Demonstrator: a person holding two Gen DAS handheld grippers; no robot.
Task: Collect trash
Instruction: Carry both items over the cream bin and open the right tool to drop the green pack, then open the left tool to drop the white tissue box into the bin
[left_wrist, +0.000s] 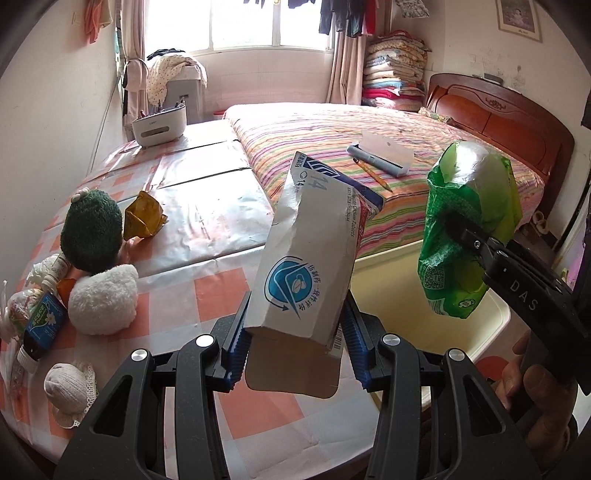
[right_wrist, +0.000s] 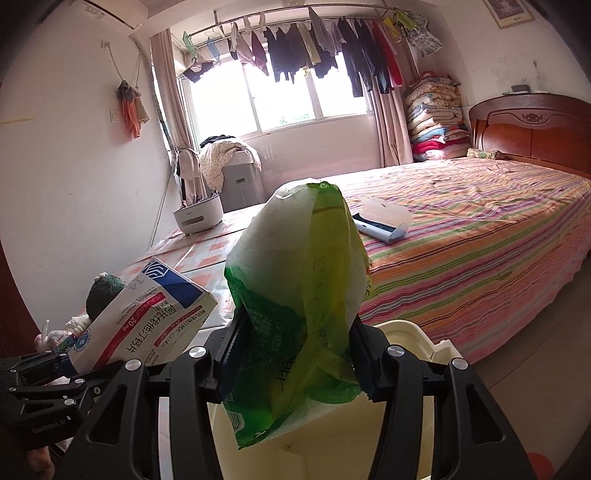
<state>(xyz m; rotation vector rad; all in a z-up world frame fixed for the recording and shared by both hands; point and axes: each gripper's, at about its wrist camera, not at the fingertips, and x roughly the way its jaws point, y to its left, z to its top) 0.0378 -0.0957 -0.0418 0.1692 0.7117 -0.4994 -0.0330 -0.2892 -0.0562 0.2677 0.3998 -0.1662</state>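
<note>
So both hands are full right now. The left tongs (left_wrist: 295, 332) are clamped on a crumpled medicine box (left_wrist: 310, 251), white with a blue logo and a "14" printed on it, which sticks up tilted between the blue pads. The right tongs (right_wrist: 295, 354) are squeezed on a green plastic bag (right_wrist: 295, 306), all scrunched up, with its loose end hanging down below the fingers.

Straight below the right tongs is a cream bin (right_wrist: 417, 336), and the bag hangs over its opening. The box is held just to the left of the bag, near the bin's edge, above the worktop (left_wrist: 221, 288) with its orange-and-white checked cover.

Off to the left of the left tongs there's a yellow wrapper (left_wrist: 144, 216) still lying on the worktop, next to a green plush (left_wrist: 90, 229) and a white plush (left_wrist: 103, 299). Beyond both tongs is the striped bed (right_wrist: 480, 221).
</note>
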